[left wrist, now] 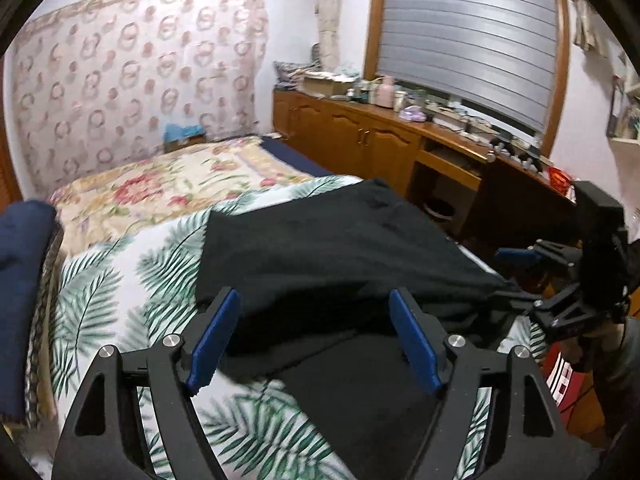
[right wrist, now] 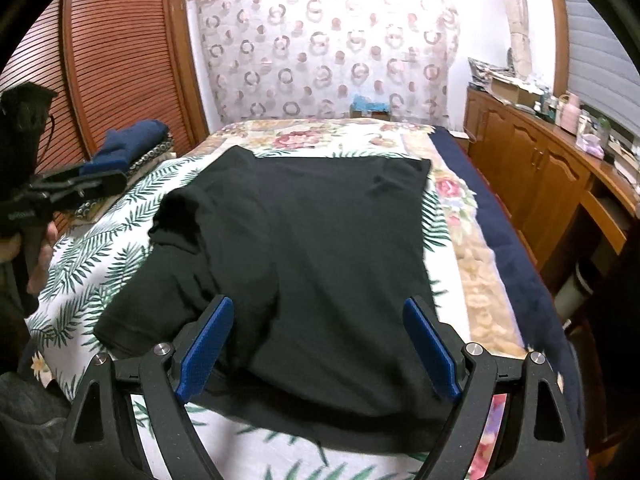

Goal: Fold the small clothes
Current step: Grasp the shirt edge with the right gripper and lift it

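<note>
A black short-sleeved shirt [right wrist: 320, 220] lies spread flat on the palm-leaf sheet [right wrist: 100, 256] of the bed, with one sleeve rumpled at its left side. My right gripper [right wrist: 318, 303] stands open over the shirt's near hem, its blue pads [right wrist: 204, 352] wide apart and not pressing the cloth. In the left wrist view the shirt [left wrist: 340, 240] fills the middle. My left gripper [left wrist: 313, 294] is open just above the shirt's edge, with cloth below the gap and nothing pinched. The right gripper [left wrist: 516, 276] shows at the shirt's far corner.
A folded navy pile [right wrist: 132, 140] rests at the bed's left edge beside a louvred wardrobe door [right wrist: 112, 60]. A floral blanket [right wrist: 304, 136] covers the bed's far end. A wooden cabinet [right wrist: 532, 168] with clutter on top runs along the right wall. A hand [right wrist: 40, 256] holds the left gripper's handle.
</note>
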The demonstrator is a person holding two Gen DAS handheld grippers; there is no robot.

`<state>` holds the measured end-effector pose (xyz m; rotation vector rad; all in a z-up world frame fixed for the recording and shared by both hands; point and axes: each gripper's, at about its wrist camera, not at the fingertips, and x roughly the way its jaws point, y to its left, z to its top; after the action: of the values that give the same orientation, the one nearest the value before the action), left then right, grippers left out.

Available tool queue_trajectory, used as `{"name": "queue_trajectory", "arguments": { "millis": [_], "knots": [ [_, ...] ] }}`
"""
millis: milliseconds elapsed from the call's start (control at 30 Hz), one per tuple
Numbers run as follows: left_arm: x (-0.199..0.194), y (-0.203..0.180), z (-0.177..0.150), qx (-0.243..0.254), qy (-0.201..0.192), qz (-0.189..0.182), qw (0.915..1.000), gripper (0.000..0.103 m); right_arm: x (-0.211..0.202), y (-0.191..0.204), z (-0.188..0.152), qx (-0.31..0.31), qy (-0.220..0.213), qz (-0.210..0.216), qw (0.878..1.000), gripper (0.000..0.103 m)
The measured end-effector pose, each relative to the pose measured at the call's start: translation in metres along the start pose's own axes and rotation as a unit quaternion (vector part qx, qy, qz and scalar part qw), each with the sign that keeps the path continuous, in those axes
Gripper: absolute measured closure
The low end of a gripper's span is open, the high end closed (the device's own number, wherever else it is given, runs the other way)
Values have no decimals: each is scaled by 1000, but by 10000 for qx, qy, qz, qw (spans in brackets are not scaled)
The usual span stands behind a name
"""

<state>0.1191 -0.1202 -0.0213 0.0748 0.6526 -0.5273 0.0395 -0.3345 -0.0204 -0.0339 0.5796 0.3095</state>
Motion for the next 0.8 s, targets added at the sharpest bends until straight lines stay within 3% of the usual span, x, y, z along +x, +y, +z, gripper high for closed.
{"name": "queue_trajectory", "arguments": {
  "millis": [200, 300, 333, 367, 633, 700, 800],
  "knots": [
    [-2, 18, -17, -221, 83, 275, 9993, 25, 10, 16, 7, -198, 3, 223, 9996, 19],
    [-4, 26, -24, -327, 104, 353, 9988, 25, 18, 22, 11, -290, 61, 378, 9988, 32],
    [-4, 28, -26, -358, 111, 374, 9986, 25, 21, 23, 11, -294, 85, 435, 9986, 45],
    [-4, 29, -28, -382, 120, 396, 9984, 25, 25, 23, 12, -278, 125, 497, 9983, 52],
    [-4, 33, -35, -439, 127, 442, 9980, 25, 42, 23, 14, -297, 362, 607, 9971, 61],
    [-5, 33, -35, -439, 123, 439, 9980, 25, 44, 24, 15, -310, 414, 603, 9968, 66],
    [-5, 33, -35, -430, 126, 444, 9980, 25, 48, 24, 16, -337, 496, 614, 9963, 81]
  ]
}}
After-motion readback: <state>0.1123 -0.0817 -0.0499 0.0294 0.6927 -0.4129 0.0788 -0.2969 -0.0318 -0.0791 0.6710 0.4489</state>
